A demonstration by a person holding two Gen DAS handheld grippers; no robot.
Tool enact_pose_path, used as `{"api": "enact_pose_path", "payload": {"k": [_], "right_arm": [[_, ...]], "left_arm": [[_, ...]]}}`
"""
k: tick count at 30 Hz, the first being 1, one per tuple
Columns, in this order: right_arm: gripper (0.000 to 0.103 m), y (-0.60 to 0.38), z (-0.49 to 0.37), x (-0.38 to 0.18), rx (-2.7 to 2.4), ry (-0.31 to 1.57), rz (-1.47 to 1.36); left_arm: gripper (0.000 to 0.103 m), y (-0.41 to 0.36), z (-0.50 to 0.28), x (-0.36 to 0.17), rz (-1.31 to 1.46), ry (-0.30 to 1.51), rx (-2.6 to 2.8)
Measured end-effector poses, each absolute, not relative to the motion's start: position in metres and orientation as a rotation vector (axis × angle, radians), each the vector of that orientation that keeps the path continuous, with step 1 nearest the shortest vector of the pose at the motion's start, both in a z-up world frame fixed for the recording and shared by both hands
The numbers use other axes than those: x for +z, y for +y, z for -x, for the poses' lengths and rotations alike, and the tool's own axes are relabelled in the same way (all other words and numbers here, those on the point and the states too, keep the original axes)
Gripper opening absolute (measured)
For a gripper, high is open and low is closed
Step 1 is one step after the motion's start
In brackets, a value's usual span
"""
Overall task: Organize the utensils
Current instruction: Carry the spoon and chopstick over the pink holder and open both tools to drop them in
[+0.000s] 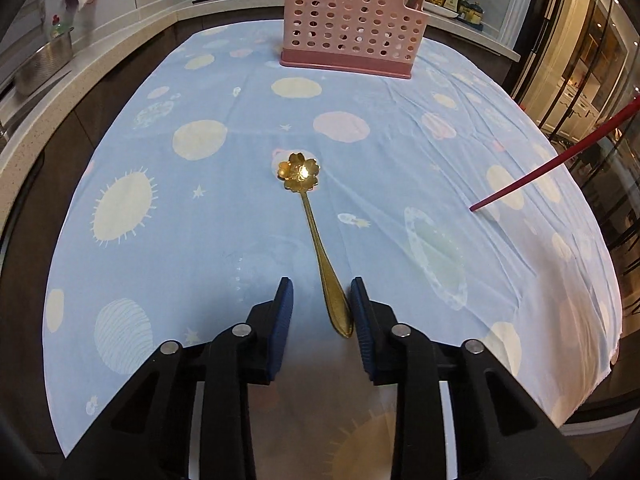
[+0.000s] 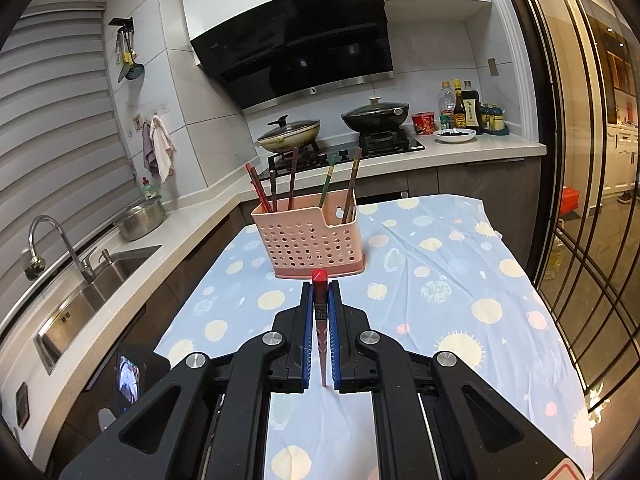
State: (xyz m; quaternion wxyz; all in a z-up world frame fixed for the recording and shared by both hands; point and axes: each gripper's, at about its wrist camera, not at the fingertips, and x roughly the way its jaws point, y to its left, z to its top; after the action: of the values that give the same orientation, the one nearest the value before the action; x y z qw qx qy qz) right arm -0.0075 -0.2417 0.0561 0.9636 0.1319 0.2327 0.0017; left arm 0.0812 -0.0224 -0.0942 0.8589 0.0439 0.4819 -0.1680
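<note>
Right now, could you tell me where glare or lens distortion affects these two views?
Left wrist view: a bright glint on the gold spoon bowl, and the tablecloth edges bow outward. Right wrist view: reflections streak the glass door; its frame curves.

Both the left gripper (image 1: 322, 294) and the right gripper (image 2: 321, 300) are matte black linkages with triangular cut-outs (silver round pivot pins toward six o'clock), tipped with ribbed blue pads (image 1: 285, 304).
</note>
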Motion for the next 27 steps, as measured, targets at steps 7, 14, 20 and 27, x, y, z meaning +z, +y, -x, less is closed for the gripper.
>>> {"api": "enact_pose_path", "payload": {"k": [7, 14, 20, 27], "right_arm": [[0.007, -0.241, 0.008, 0.056, 0.002, 0.468, -0.270], [0.007, -0.234, 0.012, 0.064, 0.004, 0.445, -0.271], [0.007, -0.233, 0.004, 0.069, 0.015, 0.431, -0.272], [0.007, -0.234, -0.004, 0.068, 0.018, 0.435, -0.275]], "left_arm": [[0.010, -0.013, -0.078, -0.088, -0.067, 1.012, -0.375], [0.010, -0.002, -0.082, -0.052, -0.037, 0.924, -0.373], [0.001, 0.002, -0.096, -0.022, -0.023, 0.848, -0.377], [0.000, -0.002, -0.110, -0.011, -0.043, 0.814, -0.370]]}}
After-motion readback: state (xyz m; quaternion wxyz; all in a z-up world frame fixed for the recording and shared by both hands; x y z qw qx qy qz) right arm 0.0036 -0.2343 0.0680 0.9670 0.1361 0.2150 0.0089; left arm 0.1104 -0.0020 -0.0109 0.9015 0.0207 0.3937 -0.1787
